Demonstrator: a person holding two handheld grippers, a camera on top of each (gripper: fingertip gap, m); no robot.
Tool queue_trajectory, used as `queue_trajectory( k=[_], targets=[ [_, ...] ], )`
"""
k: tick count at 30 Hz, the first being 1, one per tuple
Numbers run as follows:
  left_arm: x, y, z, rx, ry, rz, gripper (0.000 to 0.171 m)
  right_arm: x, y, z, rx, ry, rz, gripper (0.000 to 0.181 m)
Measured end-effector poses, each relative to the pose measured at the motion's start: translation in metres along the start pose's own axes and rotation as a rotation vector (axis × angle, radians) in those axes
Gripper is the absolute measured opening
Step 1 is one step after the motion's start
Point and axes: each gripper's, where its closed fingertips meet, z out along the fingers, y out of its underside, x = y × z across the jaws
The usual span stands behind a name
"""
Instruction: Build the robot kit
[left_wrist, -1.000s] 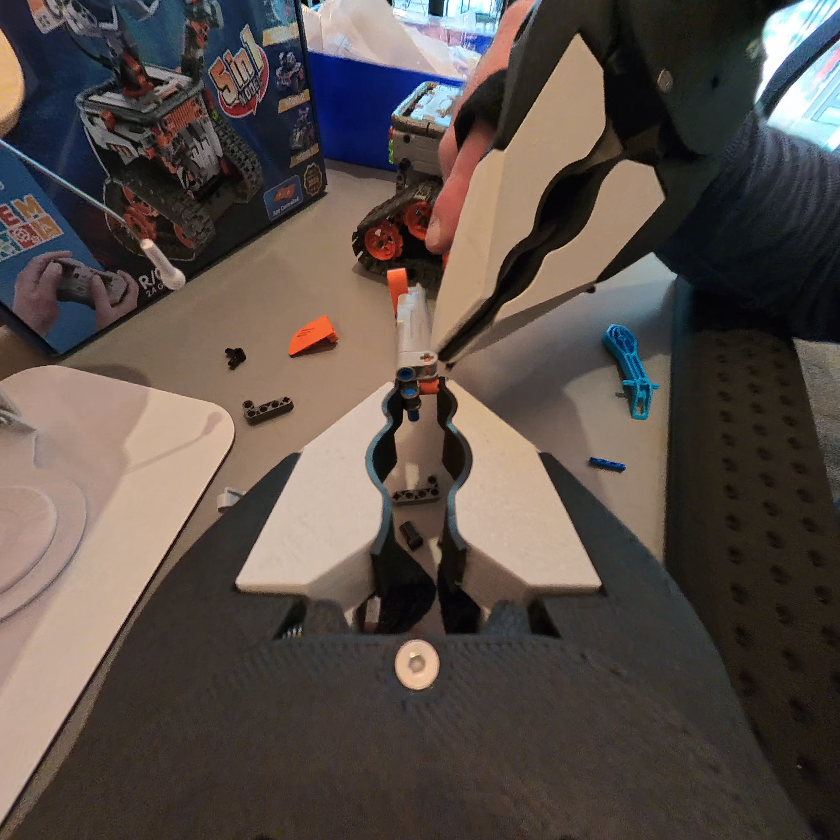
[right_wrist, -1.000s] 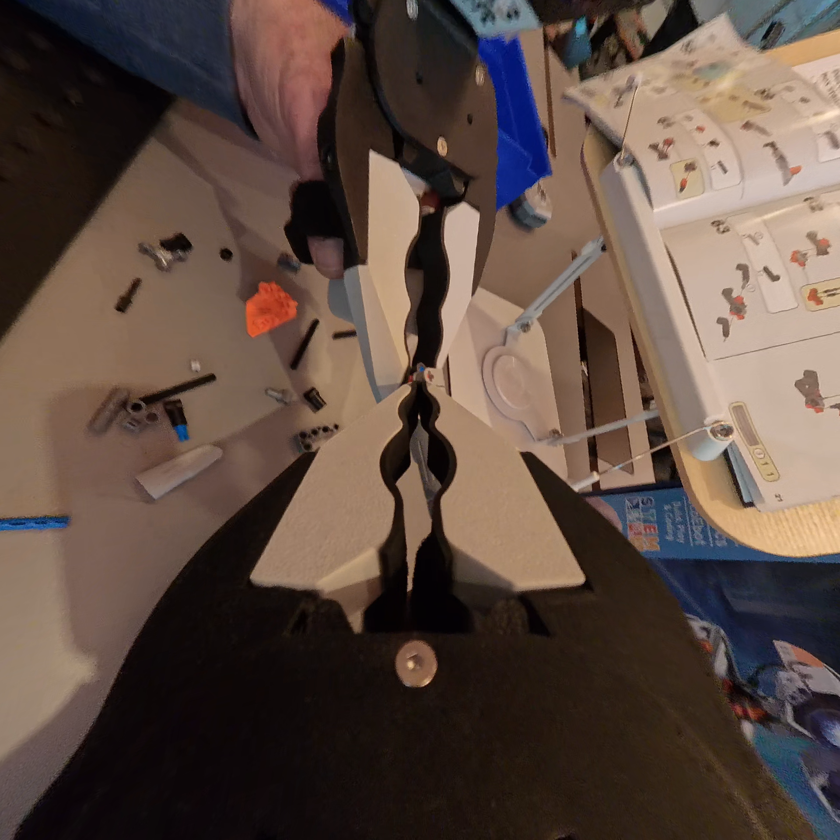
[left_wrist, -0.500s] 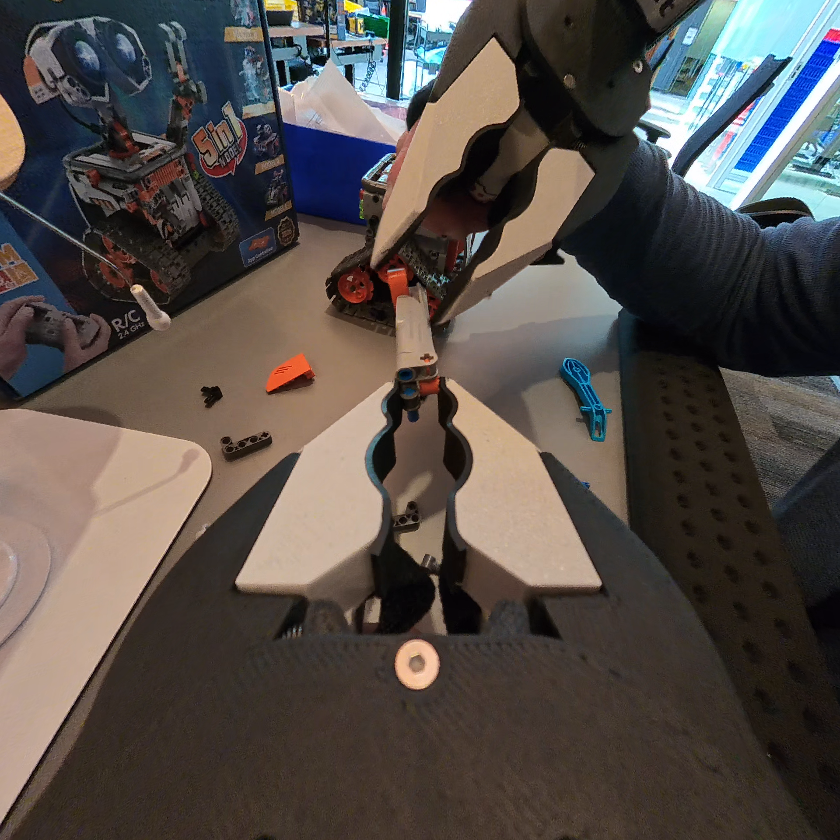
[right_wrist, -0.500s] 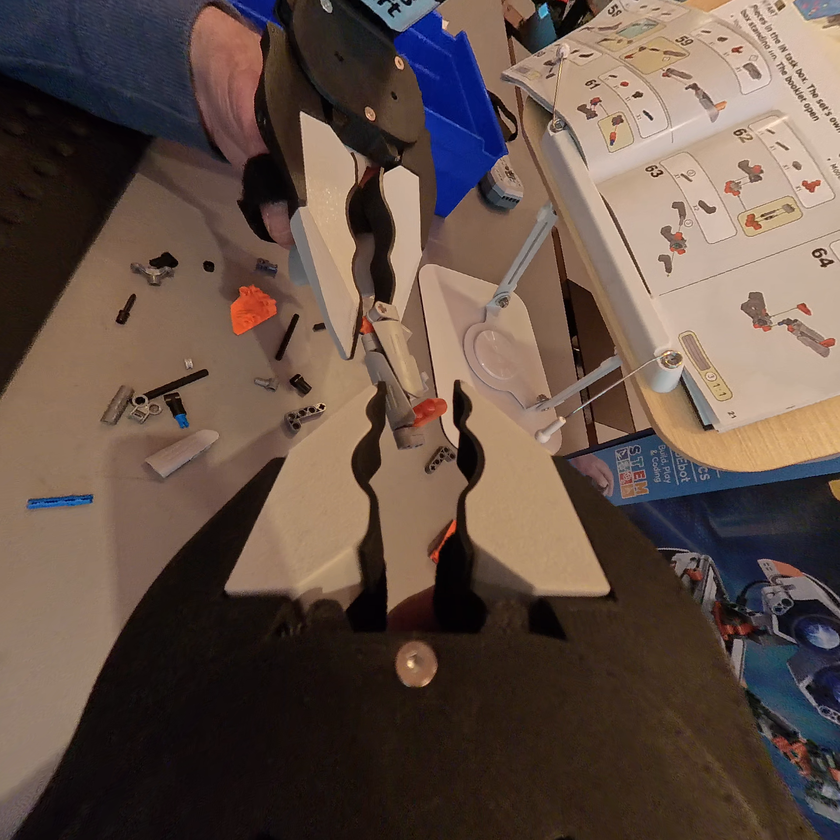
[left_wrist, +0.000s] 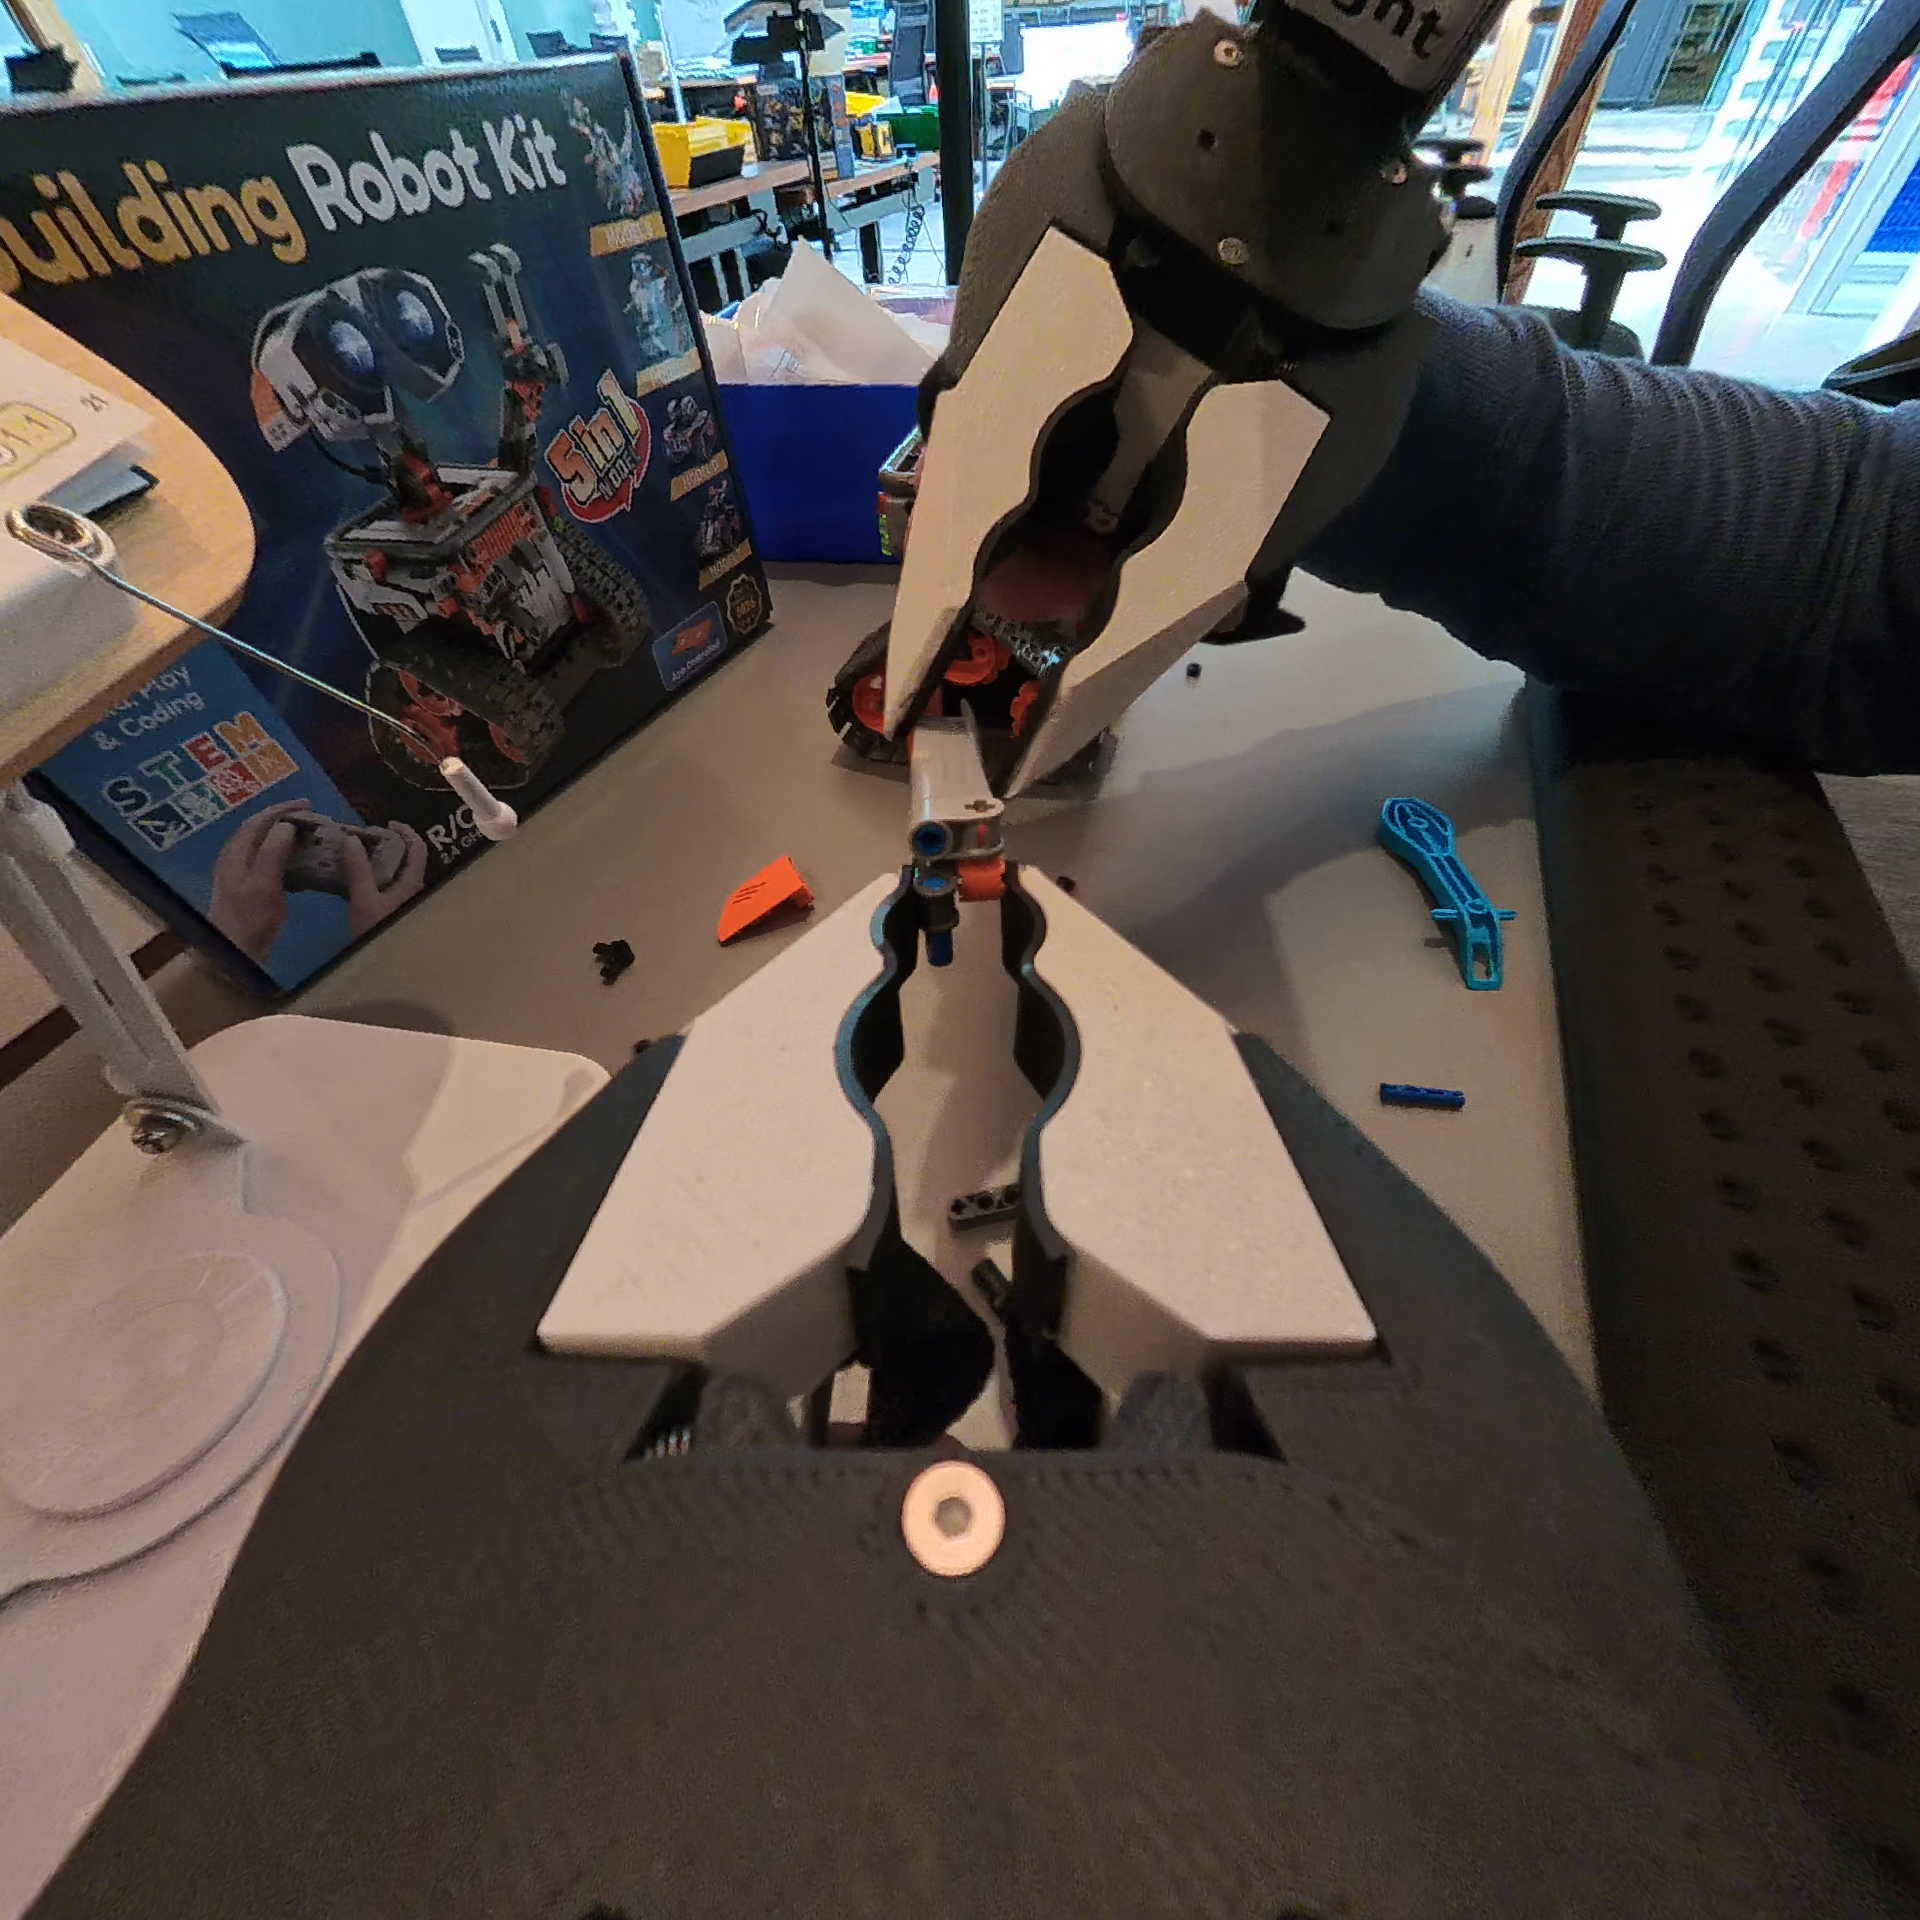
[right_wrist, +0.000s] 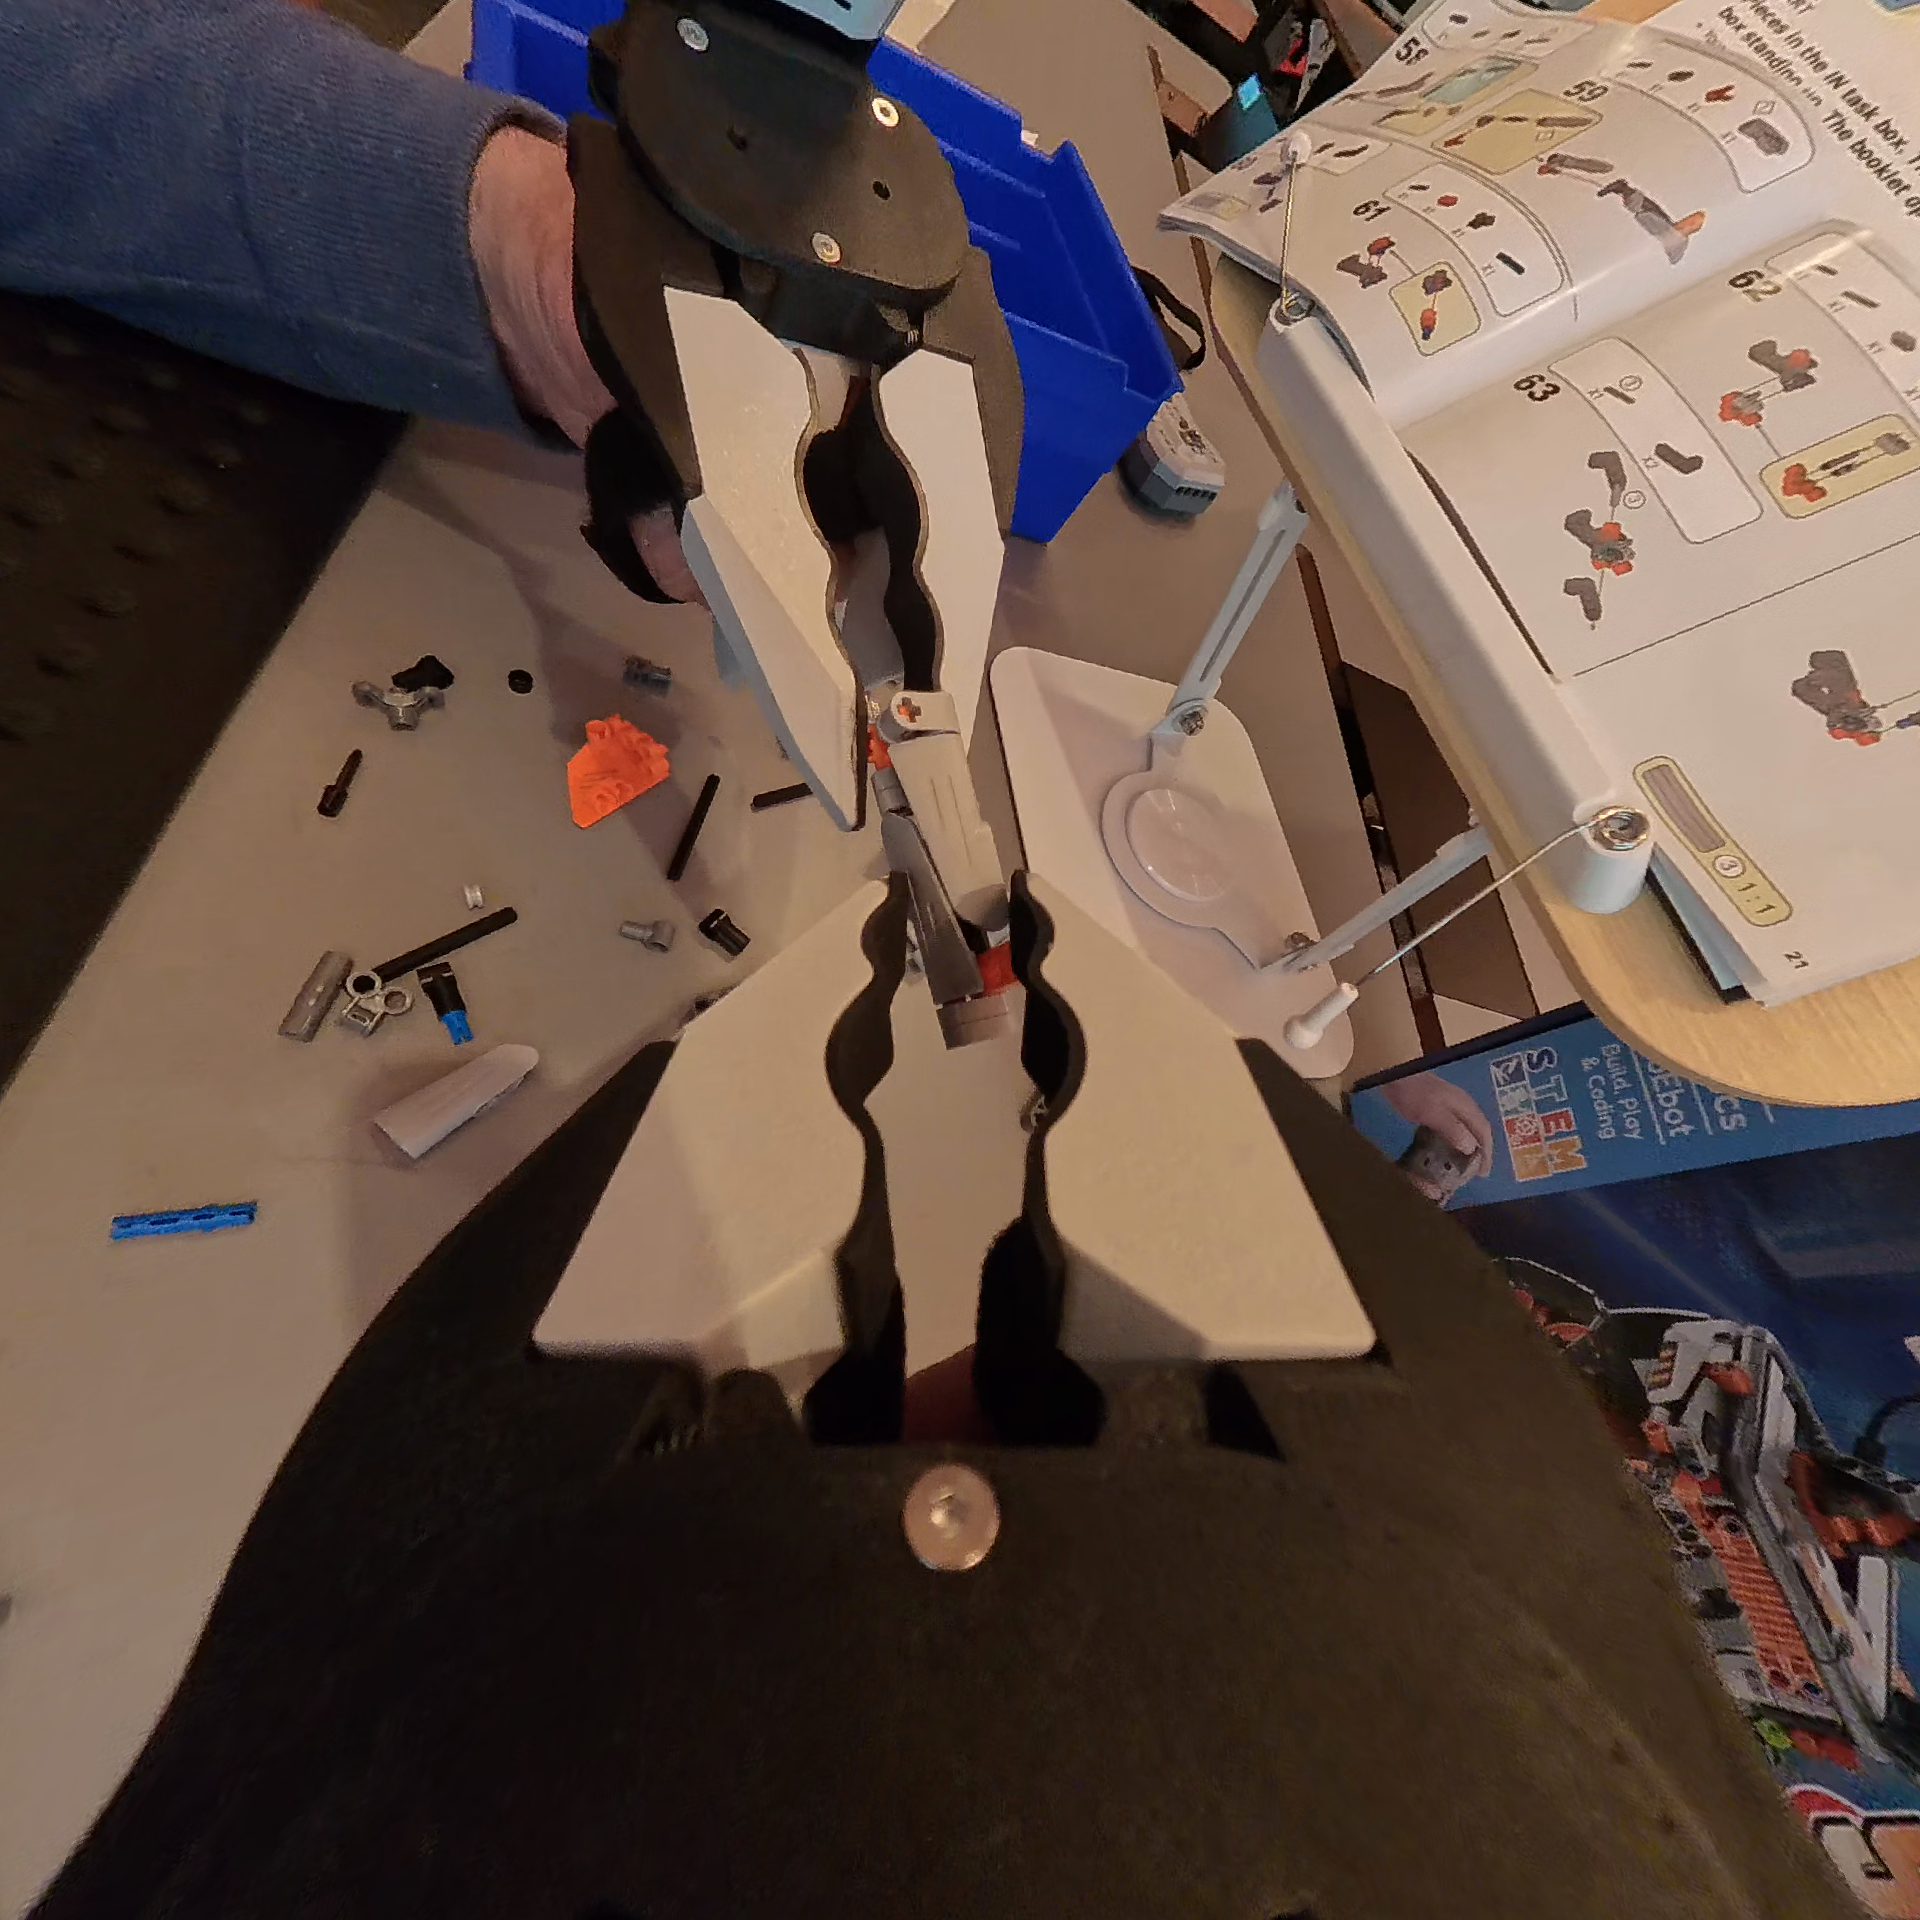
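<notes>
Left tongs (left_wrist: 954, 883) pinch a grey brick assembly (right_wrist: 940, 821), half hidden; right tongs (right_wrist: 951, 894) gape.

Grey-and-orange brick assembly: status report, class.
Left gripper shut on grey-and-orange brick assembly. Right gripper open, straddling its far end. Nothing between.

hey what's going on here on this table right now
A person holds a gripper in each hand over a table strewn with small building-kit pieces. The left gripper is shut on a small grey and orange assembly, holding it up. The right gripper is open, its fingertips either side of the assembly's far end. An instruction booklet lies open nearby.
</notes>
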Motion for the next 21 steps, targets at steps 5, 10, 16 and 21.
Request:
queue_trajectory(
  k=[5,10,16,21],
  targets=[
    [-0.001,-0.005,-0.003,0.032,-0.012,0.019,0.015,0.000,-0.002,0.000,0.022,-0.015,0.025,0.015],
    [-0.006,-0.008,-0.005,0.048,-0.051,0.044,0.016,0.003,-0.005,-0.001,0.040,-0.006,0.038,0.013],
    [-0.010,-0.014,-0.008,0.082,-0.081,0.074,0.016,0.005,-0.008,-0.002,0.057,0.010,0.031,0.013],
    [-0.017,-0.018,-0.012,0.106,-0.123,0.078,0.018,0.010,-0.009,-0.005,0.066,0.029,0.044,0.013]
  ],
)
